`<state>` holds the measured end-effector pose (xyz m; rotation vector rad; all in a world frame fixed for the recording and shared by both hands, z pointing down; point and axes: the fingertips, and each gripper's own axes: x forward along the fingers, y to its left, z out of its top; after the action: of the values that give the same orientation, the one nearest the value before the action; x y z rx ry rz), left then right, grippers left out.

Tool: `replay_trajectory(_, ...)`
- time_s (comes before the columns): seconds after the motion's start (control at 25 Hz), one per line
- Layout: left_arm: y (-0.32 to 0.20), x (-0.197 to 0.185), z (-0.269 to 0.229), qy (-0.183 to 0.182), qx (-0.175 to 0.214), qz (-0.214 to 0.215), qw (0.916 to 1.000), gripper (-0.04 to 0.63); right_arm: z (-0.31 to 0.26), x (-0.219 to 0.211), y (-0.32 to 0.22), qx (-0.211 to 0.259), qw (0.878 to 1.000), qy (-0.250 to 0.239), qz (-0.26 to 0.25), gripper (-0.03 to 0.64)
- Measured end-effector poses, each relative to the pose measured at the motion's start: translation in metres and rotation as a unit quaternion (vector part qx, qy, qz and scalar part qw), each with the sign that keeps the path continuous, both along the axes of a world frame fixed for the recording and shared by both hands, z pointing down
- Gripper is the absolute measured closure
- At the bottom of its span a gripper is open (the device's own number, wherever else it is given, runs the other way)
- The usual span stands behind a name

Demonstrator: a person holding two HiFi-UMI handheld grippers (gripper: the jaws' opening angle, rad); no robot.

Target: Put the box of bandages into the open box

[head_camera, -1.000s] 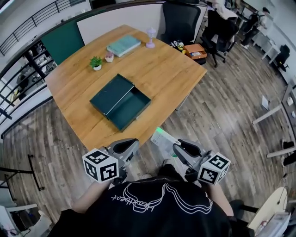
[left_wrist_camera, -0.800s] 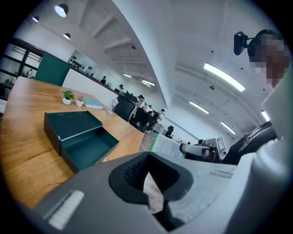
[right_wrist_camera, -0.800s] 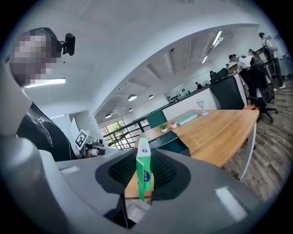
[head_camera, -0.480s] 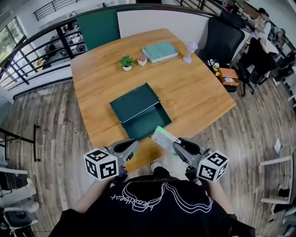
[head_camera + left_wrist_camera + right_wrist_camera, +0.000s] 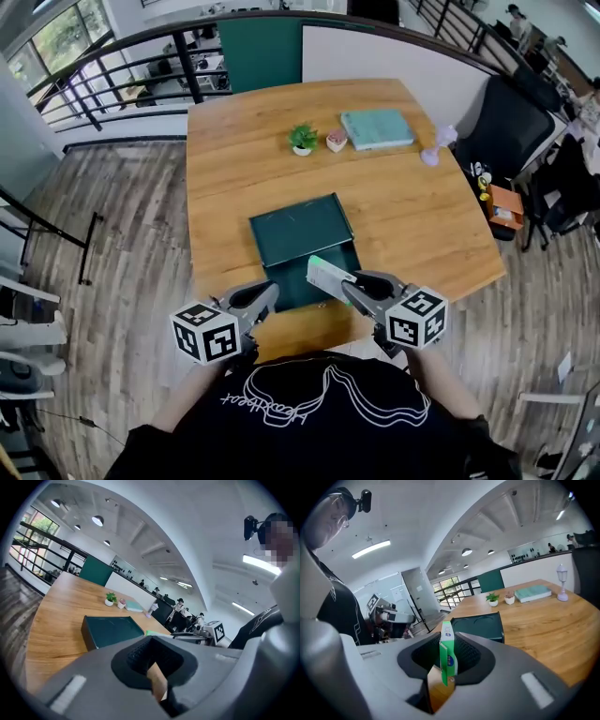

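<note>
A dark green open box (image 5: pixel 314 272) lies on the wooden table (image 5: pixel 412 225), its lid (image 5: pixel 295 225) folded back on the far side. My right gripper (image 5: pixel 349 281) is shut on the green and white box of bandages (image 5: pixel 326 273), which hangs over the open box's near right part. In the right gripper view the bandage box (image 5: pixel 447 653) stands on edge between the jaws, with the open box (image 5: pixel 480 623) beyond. My left gripper (image 5: pixel 265 294) hovers at the table's near edge, left of the open box (image 5: pixel 112 630), jaws together and empty.
At the table's far side stand a small potted plant (image 5: pixel 302 141), a pink pot (image 5: pixel 337 141), a teal book (image 5: pixel 377 128) and a lilac lamp (image 5: pixel 438 146). A black chair (image 5: pixel 511 131) is at the right, a railing (image 5: pixel 122 80) at the far left.
Both grippers have come forward from beyond the table's corner to its near edge. The bandage box, held throughout, now hangs over the open box. The head view has swung round.
</note>
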<state>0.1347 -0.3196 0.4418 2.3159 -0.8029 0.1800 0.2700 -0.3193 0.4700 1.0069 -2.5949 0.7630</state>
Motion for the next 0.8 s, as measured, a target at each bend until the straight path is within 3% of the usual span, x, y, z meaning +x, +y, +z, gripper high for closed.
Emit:
replay_trajectory(0.2, -0.008, -0.005, 0.005, 0.0, -0.003, -0.045, 0.999, 0.595, 0.026, -0.012, -0.02, -0.013, 0.997, 0.035, -0.071, 0.502)
replay_trajectory(0.52, -0.008, -0.011, 0.013, 0.0, -0.006, -0.097, 0.9952, 0.595, 0.063, -0.03, -0.033, -0.001, 0.98, 0.095, -0.175, 0.502)
replay_trajectory(0.64, -0.006, -0.009, 0.017, 0.002, -0.01, -0.108, 0.9941, 0.595, 0.08, -0.03, -0.035, 0.014, 0.972, 0.128, -0.198, 0.502)
replay_trajectory(0.8, -0.003, -0.013, 0.025, -0.002, -0.015, -0.119, 0.9927, 0.595, 0.089, -0.031, -0.036, 0.028, 0.968, 0.127, -0.214, 0.5)
